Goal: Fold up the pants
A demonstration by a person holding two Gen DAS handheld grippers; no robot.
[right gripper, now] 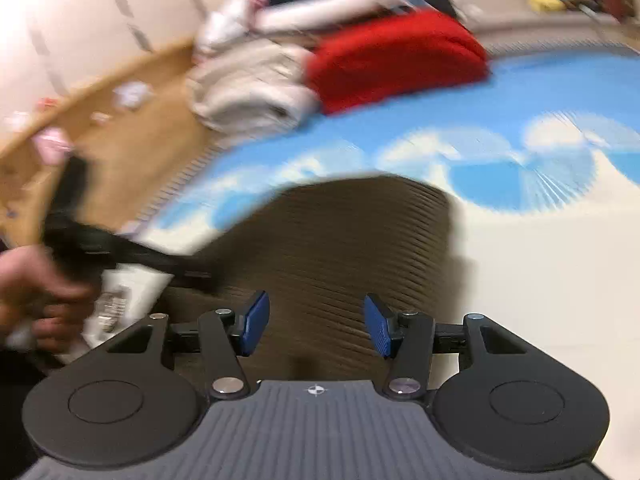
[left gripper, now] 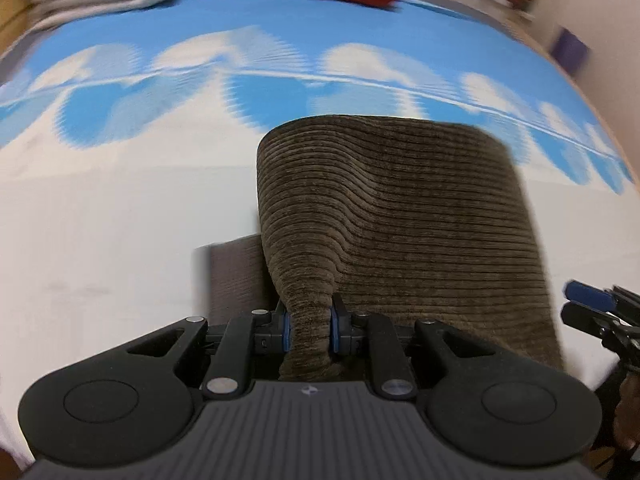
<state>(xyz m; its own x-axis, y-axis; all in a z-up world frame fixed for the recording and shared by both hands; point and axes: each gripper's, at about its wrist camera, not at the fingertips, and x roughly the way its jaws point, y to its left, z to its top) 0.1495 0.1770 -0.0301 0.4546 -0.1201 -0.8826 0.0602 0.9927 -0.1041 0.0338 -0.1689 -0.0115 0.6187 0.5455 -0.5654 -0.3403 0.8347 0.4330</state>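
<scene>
Brown corduroy pants (left gripper: pixel 400 216) sit folded mid-frame on the cloud-print bed (left gripper: pixel 120 240), left hand-held gripper (left gripper: pixel 310 330) pinching a bunched edge, right hand-held gripper (right gripper: pixel 316 326) spread open above them.

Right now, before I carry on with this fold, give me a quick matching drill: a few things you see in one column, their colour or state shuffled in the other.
Things:
1. left gripper
2. right gripper
3. pants
4. folded garment at the far edge of the mat

States:
a. red
b. jaws apart, nothing between the pads
c. brown corduroy
d. shut on bunched fabric

Pairs: 1-d, 2-b, 3-c, 4-a
</scene>
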